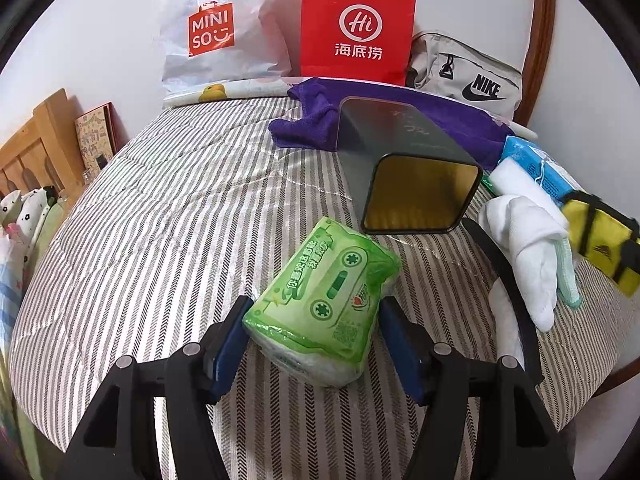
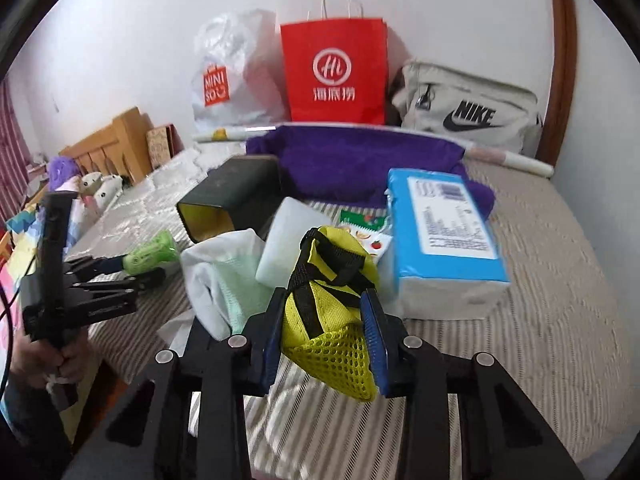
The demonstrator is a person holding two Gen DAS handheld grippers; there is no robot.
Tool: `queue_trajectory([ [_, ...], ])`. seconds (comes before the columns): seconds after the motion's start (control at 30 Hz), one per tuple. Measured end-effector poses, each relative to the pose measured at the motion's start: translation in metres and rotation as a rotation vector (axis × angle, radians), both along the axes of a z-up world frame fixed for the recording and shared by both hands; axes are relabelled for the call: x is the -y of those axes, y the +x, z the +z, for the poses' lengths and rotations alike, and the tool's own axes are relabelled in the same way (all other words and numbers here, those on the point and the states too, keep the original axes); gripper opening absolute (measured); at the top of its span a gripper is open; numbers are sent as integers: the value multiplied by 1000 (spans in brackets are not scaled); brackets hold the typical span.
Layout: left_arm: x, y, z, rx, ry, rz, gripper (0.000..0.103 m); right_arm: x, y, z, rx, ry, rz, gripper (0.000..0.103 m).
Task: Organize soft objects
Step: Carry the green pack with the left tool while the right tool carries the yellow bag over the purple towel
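My left gripper is shut on a green tissue pack, holding it just above the striped bed cover; the pack also shows in the right wrist view. A dark square tin lies on its side just beyond, its gold mouth facing me. My right gripper is shut on a yellow mesh pouch with black straps, lifted over the bed. A white cloth and a blue tissue pack lie by it.
A purple towel lies behind the tin. A Miniso plastic bag, a red paper bag and a Nike pouch stand against the wall. A white sponge and a sticker sheet lie near the pouch.
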State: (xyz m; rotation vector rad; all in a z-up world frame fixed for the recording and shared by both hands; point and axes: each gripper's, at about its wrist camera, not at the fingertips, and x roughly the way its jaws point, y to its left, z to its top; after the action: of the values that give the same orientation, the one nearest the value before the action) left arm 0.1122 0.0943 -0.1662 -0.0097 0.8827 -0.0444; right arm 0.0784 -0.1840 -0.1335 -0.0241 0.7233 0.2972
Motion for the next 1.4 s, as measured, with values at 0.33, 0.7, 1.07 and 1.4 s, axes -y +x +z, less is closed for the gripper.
queue_trajectory([
  [0.33, 5, -1, -1, -14, 26, 39, 64, 52, -33, -3, 10, -53, -75, 36],
  [0.7, 9, 0, -2, -15, 55, 52, 66, 81, -6, -54, -108, -33, -175, 48],
  [1.07, 10, -2, -3, 14, 51, 39, 63, 82, -2, -55, -87, -48, -180, 32],
  [1.4, -2, -8, 20, 19, -17, 78, 63, 80, -11, -26, -46, 7, -143, 31],
])
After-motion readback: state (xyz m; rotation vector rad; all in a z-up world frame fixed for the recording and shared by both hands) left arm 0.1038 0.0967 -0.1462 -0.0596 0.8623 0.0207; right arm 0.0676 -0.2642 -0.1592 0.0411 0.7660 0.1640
